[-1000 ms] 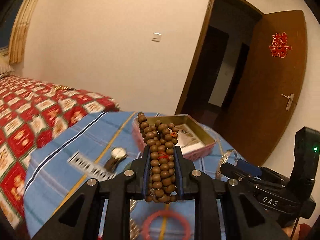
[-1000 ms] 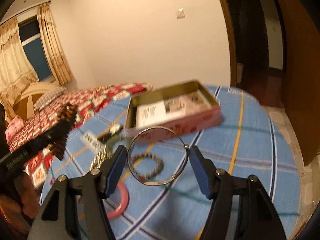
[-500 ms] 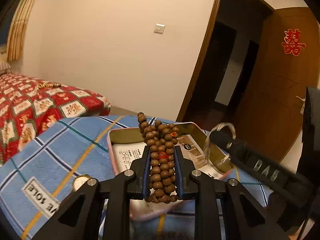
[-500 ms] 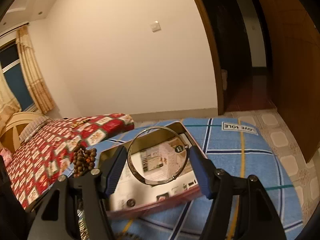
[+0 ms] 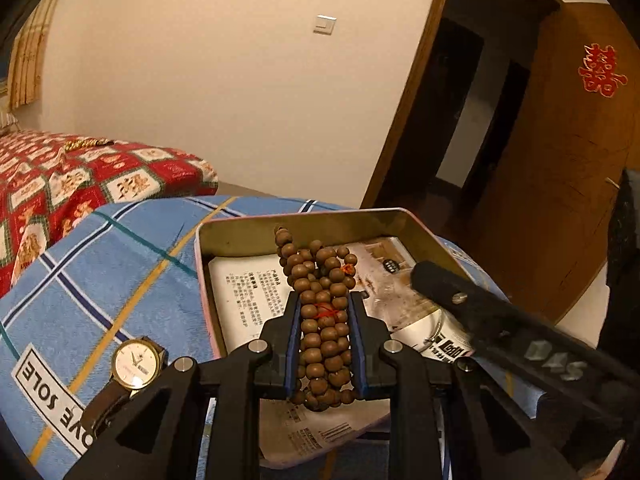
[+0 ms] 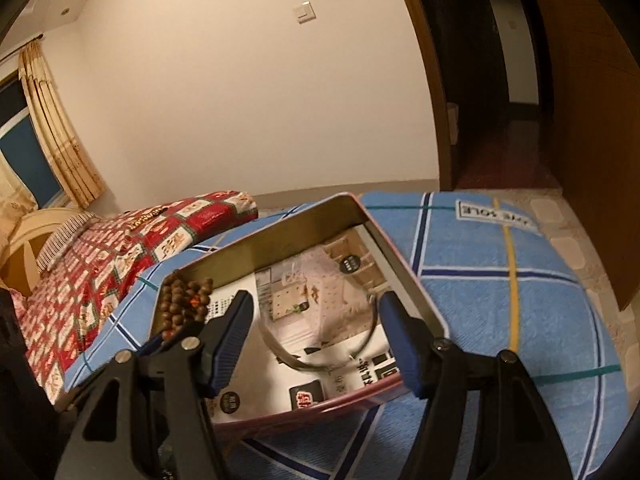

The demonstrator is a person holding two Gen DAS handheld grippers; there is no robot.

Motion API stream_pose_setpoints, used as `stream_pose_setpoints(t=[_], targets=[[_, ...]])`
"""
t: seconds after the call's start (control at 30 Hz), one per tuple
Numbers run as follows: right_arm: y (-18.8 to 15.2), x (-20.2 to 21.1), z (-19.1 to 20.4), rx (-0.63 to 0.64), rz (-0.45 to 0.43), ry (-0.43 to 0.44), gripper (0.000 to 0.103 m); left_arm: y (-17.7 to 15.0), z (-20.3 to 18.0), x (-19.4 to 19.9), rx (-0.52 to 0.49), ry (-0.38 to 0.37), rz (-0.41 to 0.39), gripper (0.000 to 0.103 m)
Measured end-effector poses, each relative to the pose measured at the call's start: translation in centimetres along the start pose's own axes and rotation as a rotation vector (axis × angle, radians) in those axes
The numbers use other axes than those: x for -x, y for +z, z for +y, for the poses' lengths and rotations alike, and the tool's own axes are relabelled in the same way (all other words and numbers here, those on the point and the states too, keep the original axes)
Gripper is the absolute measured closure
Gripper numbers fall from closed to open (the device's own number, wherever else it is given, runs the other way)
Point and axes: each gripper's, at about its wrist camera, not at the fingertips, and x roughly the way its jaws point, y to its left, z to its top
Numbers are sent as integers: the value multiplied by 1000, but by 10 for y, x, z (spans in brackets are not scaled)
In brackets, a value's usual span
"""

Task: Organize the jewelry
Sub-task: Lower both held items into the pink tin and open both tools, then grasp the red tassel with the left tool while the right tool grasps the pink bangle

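My left gripper (image 5: 325, 312) is shut on a brown wooden bead bracelet (image 5: 322, 320) and holds it over the open pink tin box (image 5: 304, 218). The beads also show in the right wrist view (image 6: 182, 304) at the box's left end. My right gripper (image 6: 316, 328) is open above the box (image 6: 404, 276). A silver bangle (image 6: 320, 356) lies blurred between its fingers, down on the printed paper that lines the box. It does not touch the pads. The right gripper's arm shows in the left wrist view (image 5: 500, 320).
A wristwatch (image 5: 134, 364) with a white face lies on the blue checked cloth (image 5: 100, 264) left of the box. A red patterned bedspread (image 5: 60, 176) is at the far left. A wooden door (image 5: 560, 160) stands open at the right.
Both grippers have moved forward and down over the box. The right gripper has let go of the silver bangle, which has dropped into the box. The left still holds the beads.
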Motion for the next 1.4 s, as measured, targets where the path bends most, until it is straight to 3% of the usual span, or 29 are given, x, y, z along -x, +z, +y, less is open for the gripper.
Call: stream_pose_setpoints(t=[0.07,0.13,0.2,0.4,0.67,1.0,1.4], targets=[[1,3,-4,-24,-7,28,15,0,3,-2,14,-6,12,76],[2,14,-12,-71,-55,57,13,1,3,2,24,2,1,52],[4,27,-19,-107,-124,28,13,1,5,9,40,10,-43,37],[6,41,-31,-142,-217,-108,12,3,6,29,58,23,-147,35],[6,37,-29,-127,-201,-135,12,-1,-4,45,-11,95,-188,35],[-3,41,-12,-9,-227,-197,12,-22,-13,91,-78,121,-178,35],[-34,70,-3,18,-171,-156,12,-69,17,137,-122,127,-109,35]])
